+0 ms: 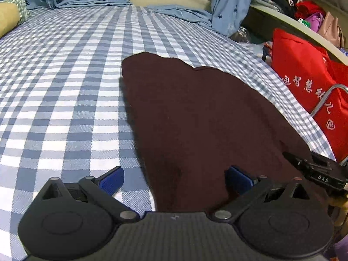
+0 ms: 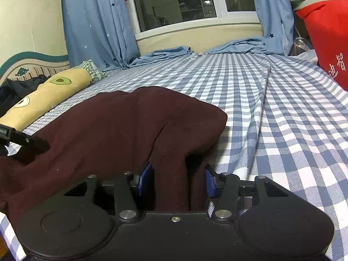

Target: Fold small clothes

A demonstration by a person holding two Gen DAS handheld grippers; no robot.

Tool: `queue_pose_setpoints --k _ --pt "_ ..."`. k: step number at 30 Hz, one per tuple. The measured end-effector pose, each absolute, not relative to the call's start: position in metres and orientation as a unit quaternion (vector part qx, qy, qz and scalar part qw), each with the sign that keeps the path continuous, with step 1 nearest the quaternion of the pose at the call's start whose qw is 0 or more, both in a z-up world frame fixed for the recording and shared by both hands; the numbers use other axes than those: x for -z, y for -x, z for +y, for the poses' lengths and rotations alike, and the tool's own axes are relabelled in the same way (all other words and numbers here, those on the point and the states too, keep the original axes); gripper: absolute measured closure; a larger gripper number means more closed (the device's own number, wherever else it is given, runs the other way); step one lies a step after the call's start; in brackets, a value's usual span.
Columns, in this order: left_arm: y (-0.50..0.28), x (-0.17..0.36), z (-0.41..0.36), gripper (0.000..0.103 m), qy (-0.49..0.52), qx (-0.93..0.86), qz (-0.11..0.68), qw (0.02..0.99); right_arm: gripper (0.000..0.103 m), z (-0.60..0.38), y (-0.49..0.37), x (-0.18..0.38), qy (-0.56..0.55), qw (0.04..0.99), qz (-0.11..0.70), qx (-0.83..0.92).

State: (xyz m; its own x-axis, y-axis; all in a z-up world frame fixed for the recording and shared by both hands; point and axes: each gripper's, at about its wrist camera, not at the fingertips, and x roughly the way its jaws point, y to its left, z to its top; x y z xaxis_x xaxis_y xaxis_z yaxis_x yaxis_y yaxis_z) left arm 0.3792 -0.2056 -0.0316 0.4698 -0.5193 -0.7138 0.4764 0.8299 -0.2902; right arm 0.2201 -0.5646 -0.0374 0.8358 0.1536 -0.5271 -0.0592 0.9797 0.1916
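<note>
**Dark maroon garment on checked bed, right tool gripping cloth, left tool spread**

The work surface is a bed covered by a blue-and-white checked cotton sheet [image 2: 282,113]. The sheet lies mostly flat, with long creases running toward the window side in the right wrist view.

A dark maroon knitted garment [image 1: 195,117] lies on the sheet toward the bed's right edge. In the right wrist view its near portion is bunched and raised off the sheet.

The left hand-held gripper [image 1: 174,179] has its blue-padded fingers spread wide: one pad over bare sheet, the other over the garment's near edge. Nothing is pinched between them.

The right hand-held gripper [image 2: 177,181] has a fold of the maroon garment between its blue pads, drawn up from the bed. The left pad touches the cloth; a gap shows at the right pad, so firm clamping cannot be confirmed.

Room: light blue star-printed curtains [image 2: 95,21] hang at either side of a white-framed window [image 2: 178,2], their hems pooled on the bed. A long yellow avocado-print bolster pillow [image 2: 45,95] lies along the left side. A red fabric bag with white lettering [image 1: 308,87] stands beside the bed's right edge, below a shelf holding assorted clothes and bags [image 1: 304,10].
</note>
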Motion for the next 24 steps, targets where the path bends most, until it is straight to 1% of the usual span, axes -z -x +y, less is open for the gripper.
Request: queue_pose_setpoints --k 7,14,17,22,24 --pt "-0.376 0.040 -0.208 0.000 0.019 0.297 0.404 0.865 0.048 -0.570 -0.221 0.038 -0.101 0.951 0.286 -0.062" --pt "-0.379 0.040 -0.209 0.000 0.013 0.308 0.406 0.860 0.046 -0.580 -0.224 0.037 -0.125 0.946 0.291 -0.072" --pt "-0.379 0.042 -0.213 0.000 0.007 0.311 0.400 0.862 0.046 -0.580 -0.225 0.036 -0.118 0.946 0.295 -0.070" --pt "-0.377 0.045 -0.213 0.000 0.009 0.320 0.387 0.865 0.046 -0.578 -0.227 0.035 -0.115 0.946 0.296 -0.070" --pt "-0.376 0.046 -0.212 0.000 0.010 0.323 0.381 0.866 0.048 -0.576 -0.227 0.035 -0.112 0.947 0.294 -0.068"
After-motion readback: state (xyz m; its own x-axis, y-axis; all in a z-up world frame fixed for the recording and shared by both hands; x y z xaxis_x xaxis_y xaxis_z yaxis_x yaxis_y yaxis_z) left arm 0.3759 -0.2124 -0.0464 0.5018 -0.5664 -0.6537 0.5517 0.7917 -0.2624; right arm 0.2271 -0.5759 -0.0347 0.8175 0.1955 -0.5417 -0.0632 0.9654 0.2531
